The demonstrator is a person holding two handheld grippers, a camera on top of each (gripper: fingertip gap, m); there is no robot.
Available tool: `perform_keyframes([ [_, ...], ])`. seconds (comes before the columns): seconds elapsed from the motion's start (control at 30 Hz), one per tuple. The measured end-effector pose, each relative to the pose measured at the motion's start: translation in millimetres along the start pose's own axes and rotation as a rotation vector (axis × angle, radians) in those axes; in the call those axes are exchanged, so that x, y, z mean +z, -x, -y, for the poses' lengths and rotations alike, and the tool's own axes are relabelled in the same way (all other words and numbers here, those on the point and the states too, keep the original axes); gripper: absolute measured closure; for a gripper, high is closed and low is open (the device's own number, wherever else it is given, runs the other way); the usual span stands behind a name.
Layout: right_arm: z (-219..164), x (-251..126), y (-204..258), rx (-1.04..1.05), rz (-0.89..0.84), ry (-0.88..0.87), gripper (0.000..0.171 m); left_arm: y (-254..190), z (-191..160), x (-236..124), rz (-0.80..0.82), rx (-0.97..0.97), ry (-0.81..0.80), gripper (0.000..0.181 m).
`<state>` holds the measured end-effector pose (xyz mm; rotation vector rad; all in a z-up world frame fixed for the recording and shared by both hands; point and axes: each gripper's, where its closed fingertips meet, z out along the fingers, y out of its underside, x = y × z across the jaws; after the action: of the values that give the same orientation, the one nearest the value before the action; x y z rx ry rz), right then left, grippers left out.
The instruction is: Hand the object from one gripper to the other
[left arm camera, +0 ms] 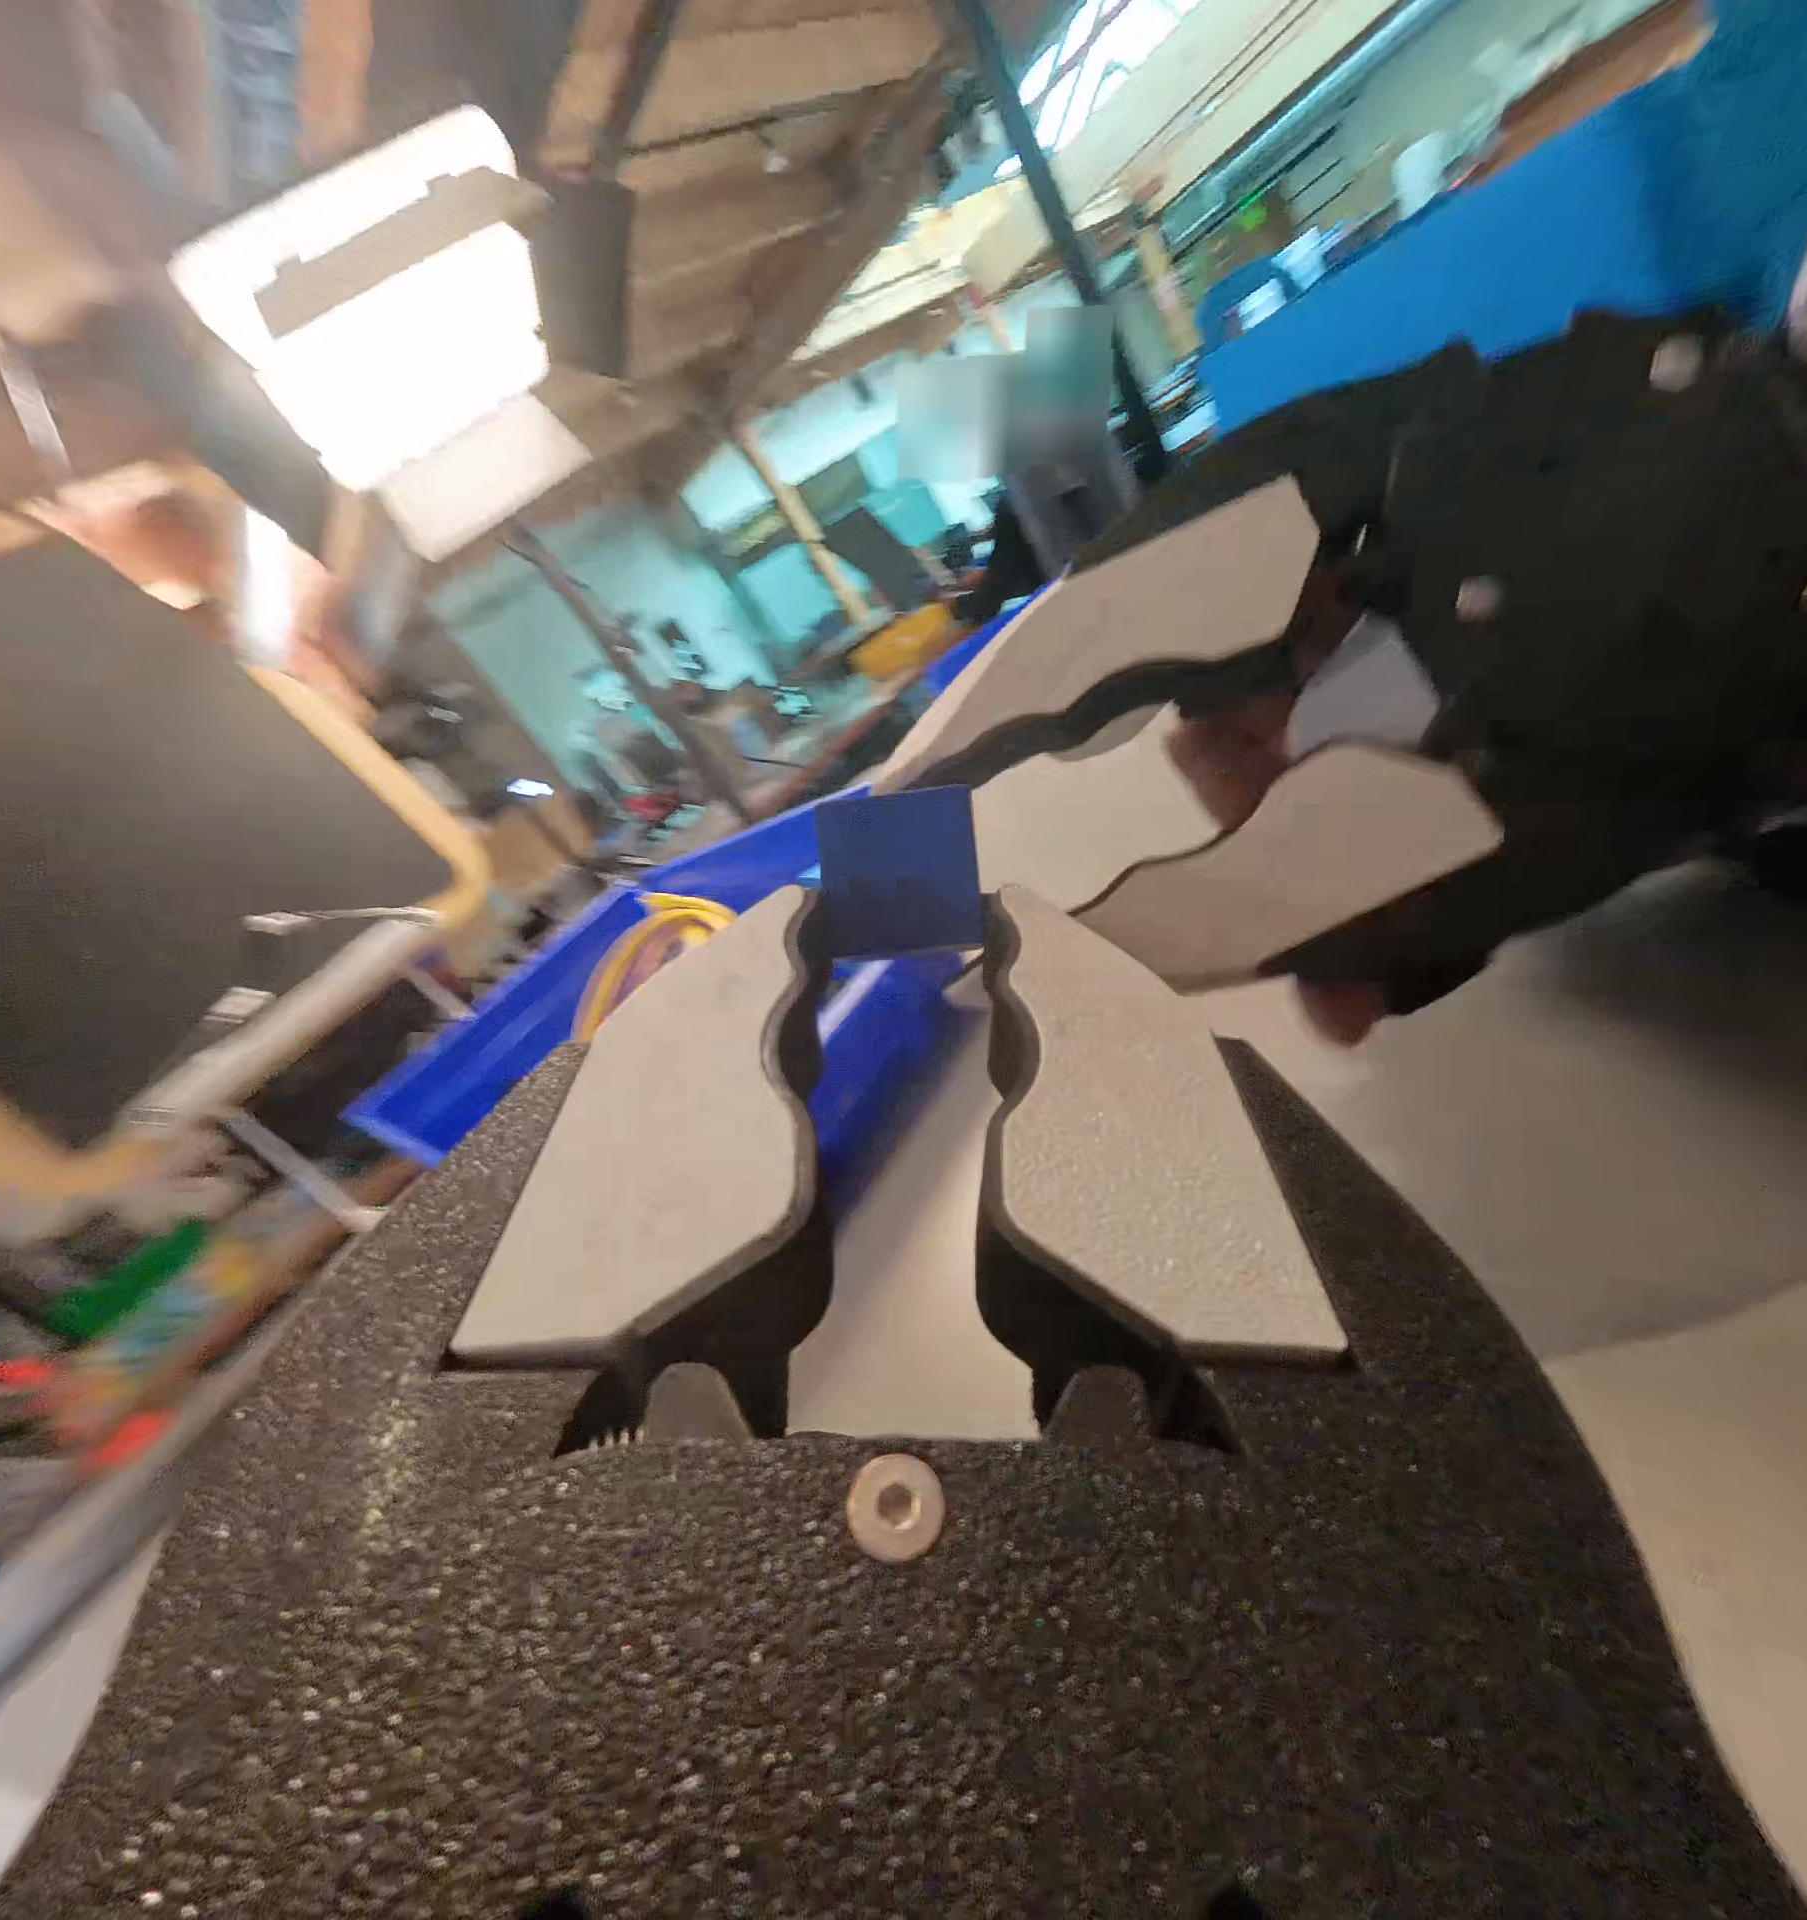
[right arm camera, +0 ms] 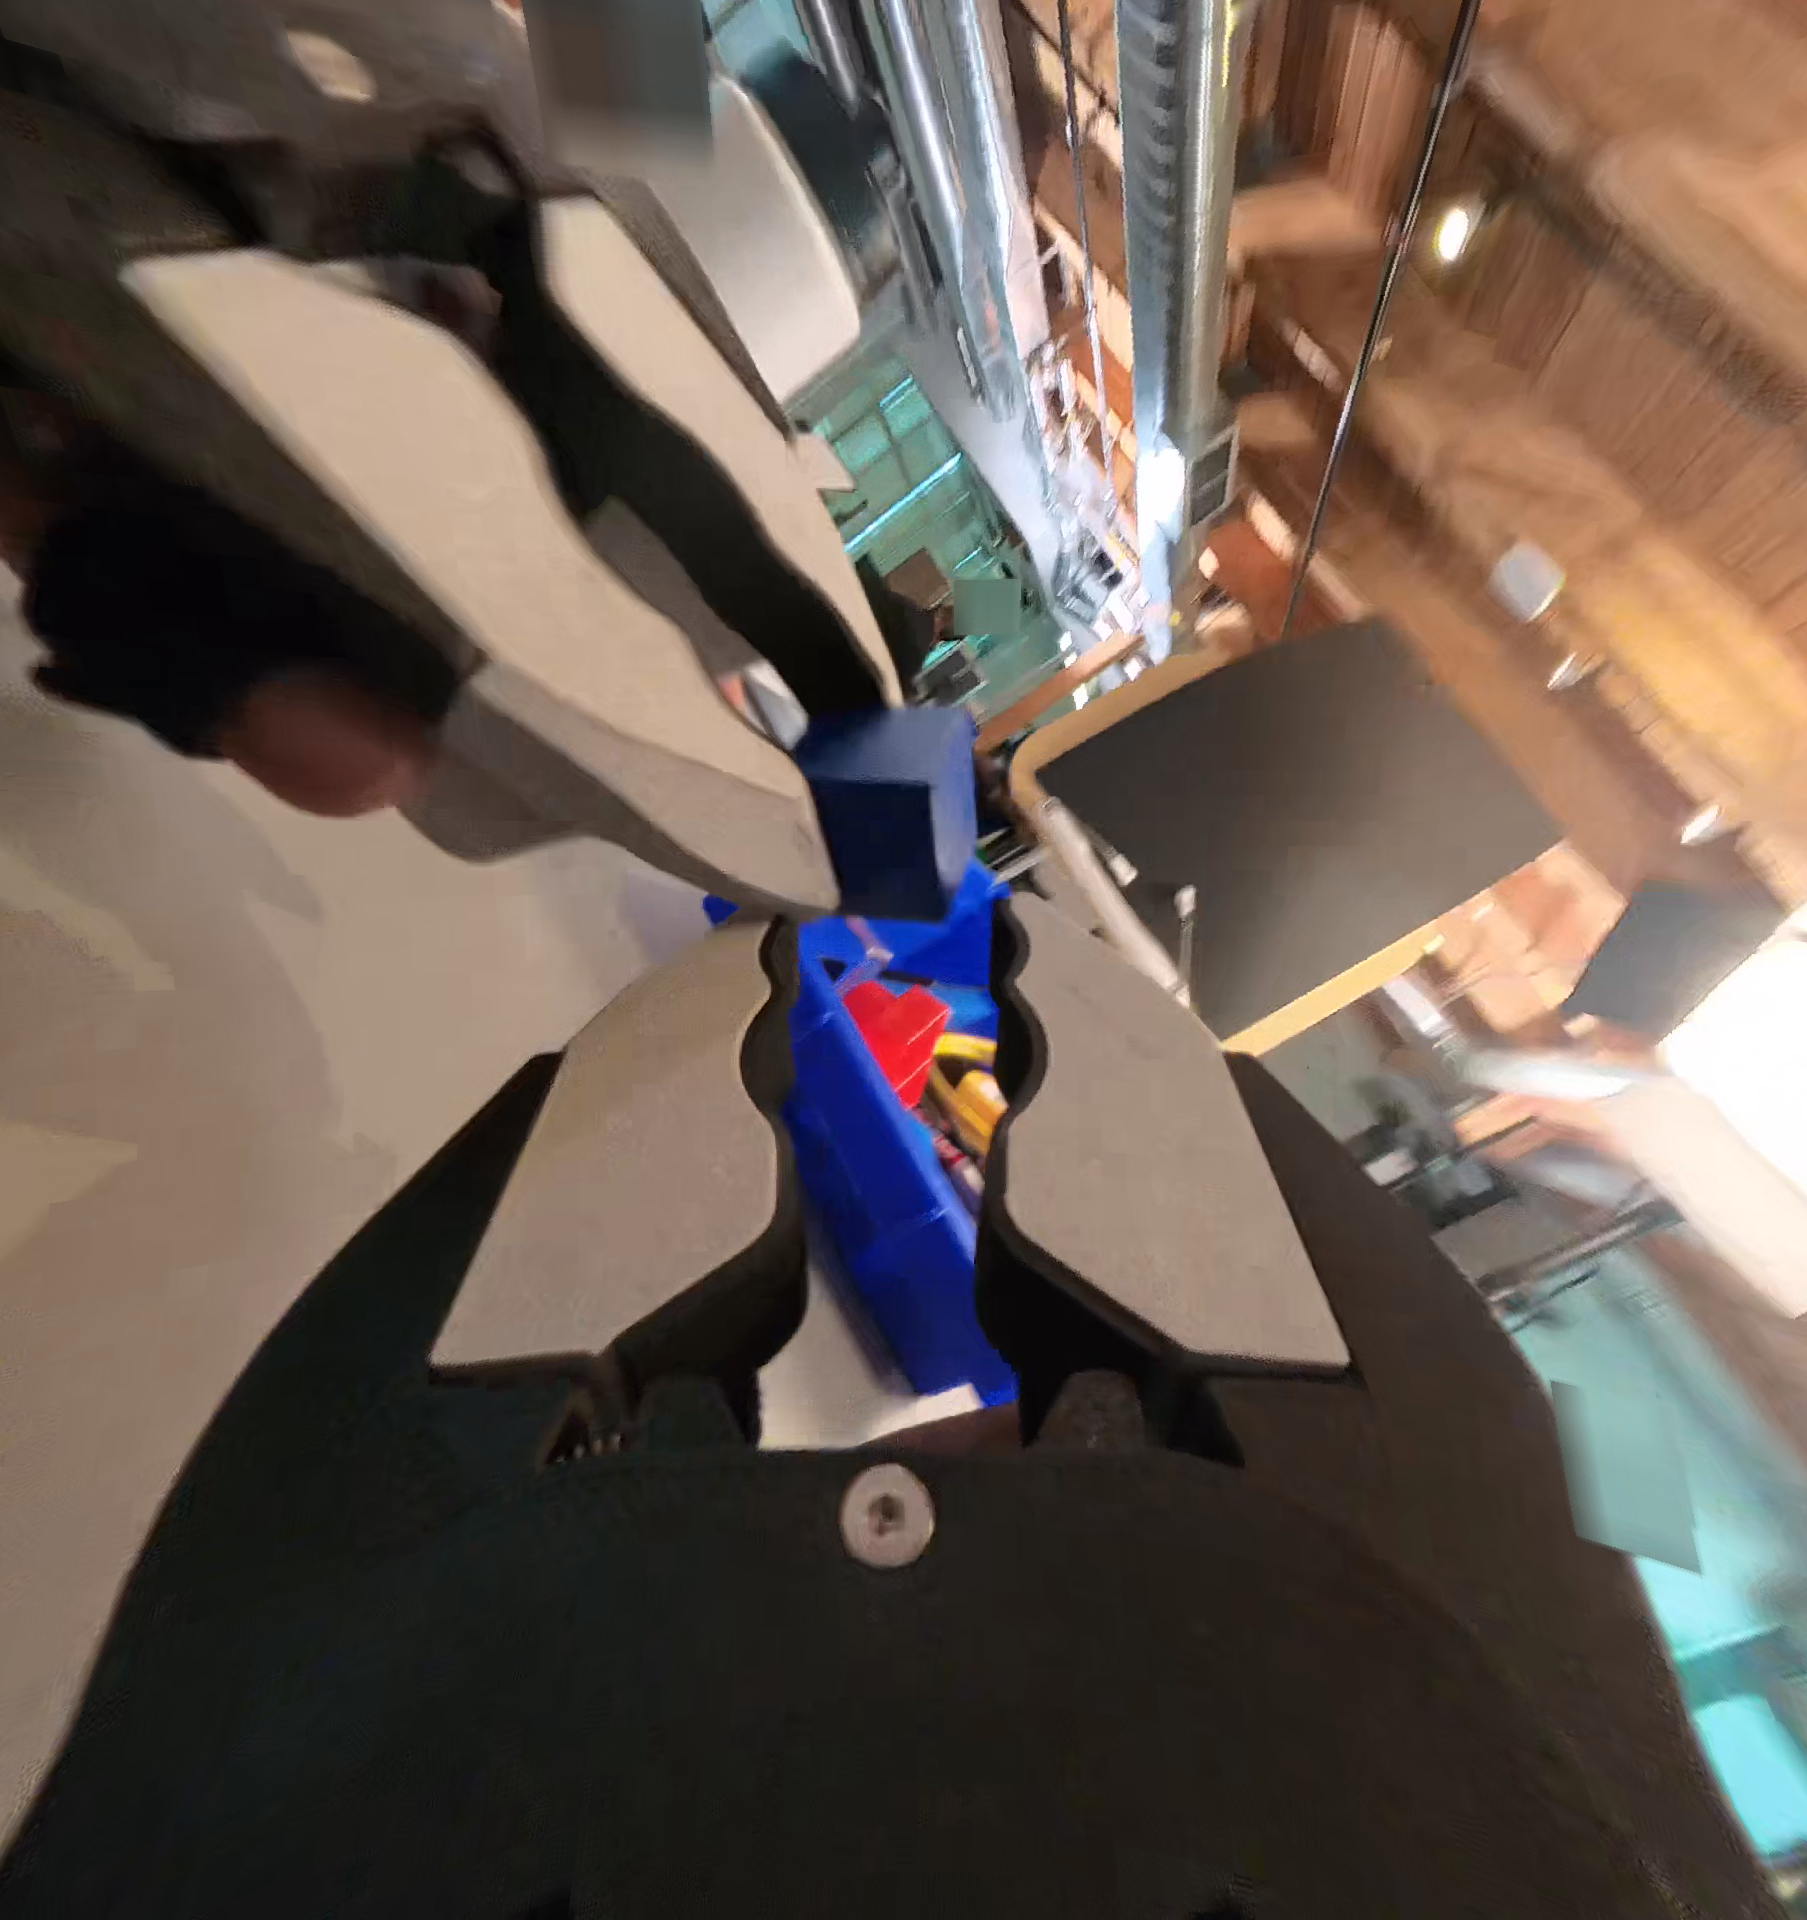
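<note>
- Grey fingers of the left gripper [left arm camera: 899, 914] pinch the blue block [left arm camera: 897, 871] at their very tips, held in the air
- The right gripper [right arm camera: 894, 925] is part open and empty, its tips just under the block, not around it
- Beyond, a blue bin [right arm camera: 878, 1195] of coloured parts sits on the grey table [left arm camera: 1605, 1195]
- Risk, as I judge it: the hold is shallow, so a nudge from the right tips, or an early release, could drop the block

Matt blue plastic block [left arm camera: 897, 883]; grainy black gripper body [left arm camera: 878, 1662] with shiny metal screw [left arm camera: 895, 1505].
</note>
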<state>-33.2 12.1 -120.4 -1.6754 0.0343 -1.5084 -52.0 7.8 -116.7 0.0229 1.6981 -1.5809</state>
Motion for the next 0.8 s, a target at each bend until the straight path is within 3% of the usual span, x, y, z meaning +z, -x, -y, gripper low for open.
perform_keyframes([
  [0.13, 0, -6, -12, 0.444, 0.139, -0.06, 0.13, 13, 0, -2, 0.193, 0.315, 0.032, 0.152],
  [0.23, 10, -16, -19, 0.737, 0.281, -0.159, 0.129, 12, 5, -2, 0.242, 0.414, 0.016, 0.152],
  [0.33, 21, -23, -17, 0.876, 0.396, -0.226, 0.126, 7, 11, -3, 0.252, 0.478, -0.014, 0.152],
  [0.47, 29, -23, -5, 0.847, 0.45, -0.228, 0.123, -4, 15, -2, 0.233, 0.539, -0.037, 0.152],
  [0.6, 29, -21, -2, 0.754, 0.405, -0.211, 0.142, -7, 12, 0, 0.236, 0.573, -0.02, 0.152],
  [0.67, 28, -20, -7, 0.683, 0.339, -0.208, 0.143, -4, 12, 1, 0.232, 0.509, -0.028, 0.148],
  [0.8, 20, -18, -25, 0.481, 0.113, -0.182, 0.143, 5, 8, 2, 0.15, 0.203, -0.029, 0.13],
])
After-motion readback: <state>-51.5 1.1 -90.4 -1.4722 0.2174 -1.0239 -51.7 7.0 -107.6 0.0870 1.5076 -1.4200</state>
